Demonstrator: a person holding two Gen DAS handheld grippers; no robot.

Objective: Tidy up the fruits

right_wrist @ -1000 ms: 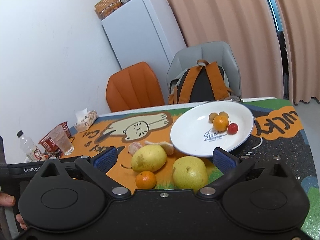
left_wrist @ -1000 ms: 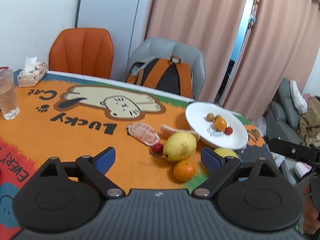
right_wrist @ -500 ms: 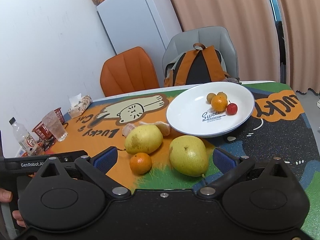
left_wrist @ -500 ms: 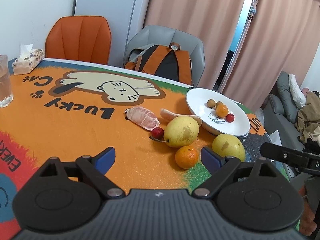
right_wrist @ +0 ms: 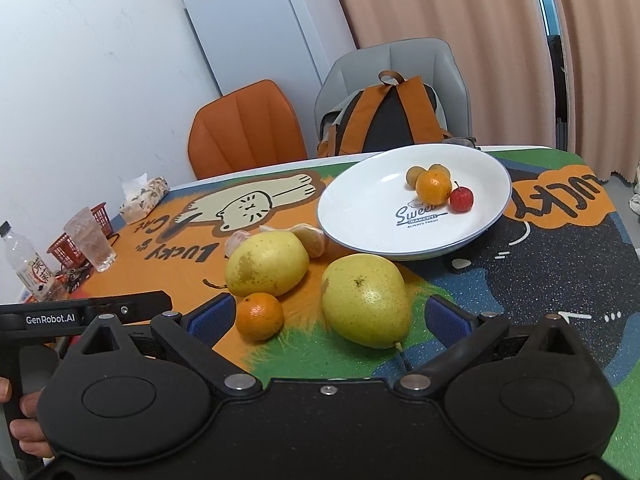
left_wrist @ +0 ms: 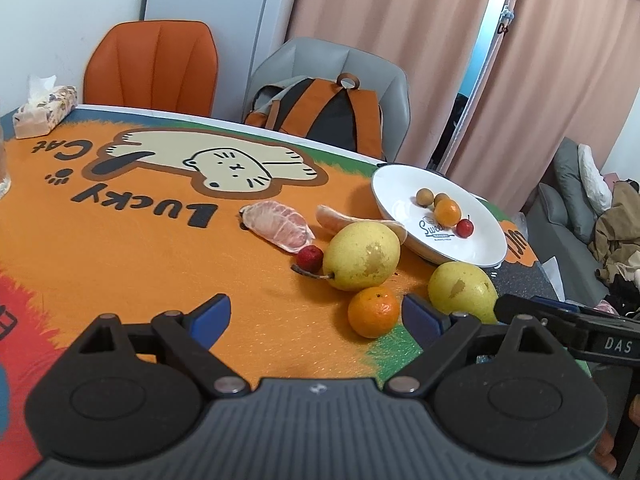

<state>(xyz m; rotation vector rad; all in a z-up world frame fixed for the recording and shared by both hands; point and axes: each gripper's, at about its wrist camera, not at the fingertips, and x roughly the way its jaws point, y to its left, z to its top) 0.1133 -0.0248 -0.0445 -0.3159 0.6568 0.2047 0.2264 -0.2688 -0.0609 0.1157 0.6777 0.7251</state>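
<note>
A white plate (right_wrist: 360, 216) (left_wrist: 392, 188) holds a small orange (right_wrist: 433, 187), a red cherry-like fruit (right_wrist: 461, 199) and two brown round fruits (right_wrist: 414, 176). On the mat lie two yellow pears (right_wrist: 366, 300) (right_wrist: 266, 264), a mandarin (right_wrist: 259, 316) (left_wrist: 374, 312), a small red fruit (left_wrist: 309, 257) and peeled citrus pieces (left_wrist: 278, 226). My right gripper (right_wrist: 327, 316) is open, with the near pear and mandarin between its fingers. My left gripper (left_wrist: 316, 316) is open and empty, left of the mandarin.
A glass (right_wrist: 90, 240), water bottle (right_wrist: 28, 268), red basket (right_wrist: 68, 244) and tissue pack (right_wrist: 144, 196) stand at the mat's far left. Behind the table are an orange chair (right_wrist: 244, 128) and a grey chair with a backpack (right_wrist: 392, 116).
Both grippers have moved forward and lower toward the fruit; the pears and mandarin now sit closer, between the right gripper's fingers. Nothing was grasped.
</note>
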